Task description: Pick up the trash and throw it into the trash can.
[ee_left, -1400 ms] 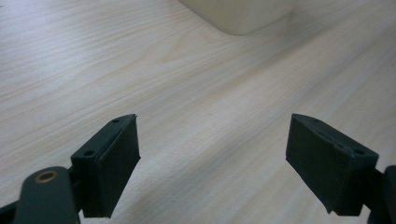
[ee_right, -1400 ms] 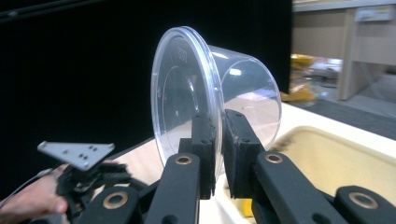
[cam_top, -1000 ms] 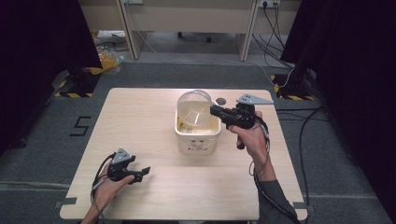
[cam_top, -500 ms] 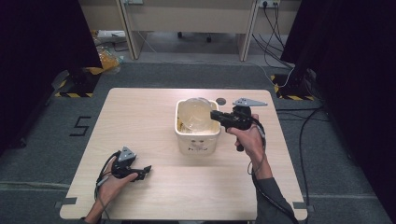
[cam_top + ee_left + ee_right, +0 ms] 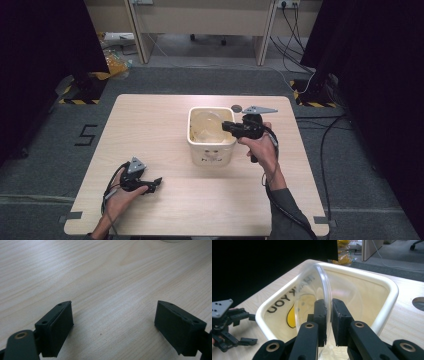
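While the right gripper (image 5: 327,322) is pinching the rim of a clear plastic bowl (image 5: 312,300), its jaws are standing almost closed with only the thin wall between them, and the bowl is hanging on edge inside the cream tub (image 5: 392,290). From the high view the right gripper (image 5: 227,126) is reaching in over the tub's right rim, the tub (image 5: 212,156) is sitting near the middle of the tabletop (image 5: 150,125), and the bowl is showing only as a faint glint in its far half.

By the look of it, the placing is well along: the bowl is already below the rim line, but it is not yet let go, and whether its lower edge is touching the bottom is impossible to tell, because the jaws are blocking that part. What seems left is setting it down and opening up.

The left gripper (image 5: 113,326) is idling with its jaws spread wide and nothing between them, low over bare wood near the front left of the tabletop; in the high view it (image 5: 150,184) is sitting well apart from the tub.

The print inside the tub is partly readable through the plastic, a "THANK YOU" and a yellow shape, the rest hidden behind the bowl.
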The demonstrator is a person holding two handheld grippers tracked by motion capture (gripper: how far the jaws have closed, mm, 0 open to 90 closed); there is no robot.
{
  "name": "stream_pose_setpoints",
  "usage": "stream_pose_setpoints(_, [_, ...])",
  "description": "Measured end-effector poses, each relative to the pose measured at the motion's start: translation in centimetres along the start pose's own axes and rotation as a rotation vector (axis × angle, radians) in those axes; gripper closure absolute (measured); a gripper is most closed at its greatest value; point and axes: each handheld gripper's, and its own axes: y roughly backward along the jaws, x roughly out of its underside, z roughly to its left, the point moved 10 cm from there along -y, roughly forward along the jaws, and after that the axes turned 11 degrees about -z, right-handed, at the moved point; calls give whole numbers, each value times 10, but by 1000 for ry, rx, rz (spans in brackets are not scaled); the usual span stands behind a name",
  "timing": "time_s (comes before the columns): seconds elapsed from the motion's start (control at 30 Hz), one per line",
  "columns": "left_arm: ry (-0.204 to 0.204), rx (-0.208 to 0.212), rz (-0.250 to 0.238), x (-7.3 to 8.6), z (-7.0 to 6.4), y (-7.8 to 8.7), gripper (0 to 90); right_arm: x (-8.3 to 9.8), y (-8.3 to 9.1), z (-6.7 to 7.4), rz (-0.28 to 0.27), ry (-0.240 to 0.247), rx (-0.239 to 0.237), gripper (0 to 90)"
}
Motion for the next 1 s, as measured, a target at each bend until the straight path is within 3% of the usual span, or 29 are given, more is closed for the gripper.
stream_pose_setpoints(0.2, [0,0,0,0,0,0,142,-2,0,1,-15,-17,-8,761])
stream_pose_setpoints(0.6, [0,0,0,0,0,0,142,-15,24,-7,-90,-33,17,682])
stream_pose_setpoints(0.8, [0,0,0,0,0,0,142,-16,35,-14,-110,-62,51,510])
stream_pose_setpoints(1.0, [0,-1,0,0,0,0,142,-11,49,-21,-100,-49,106,402])
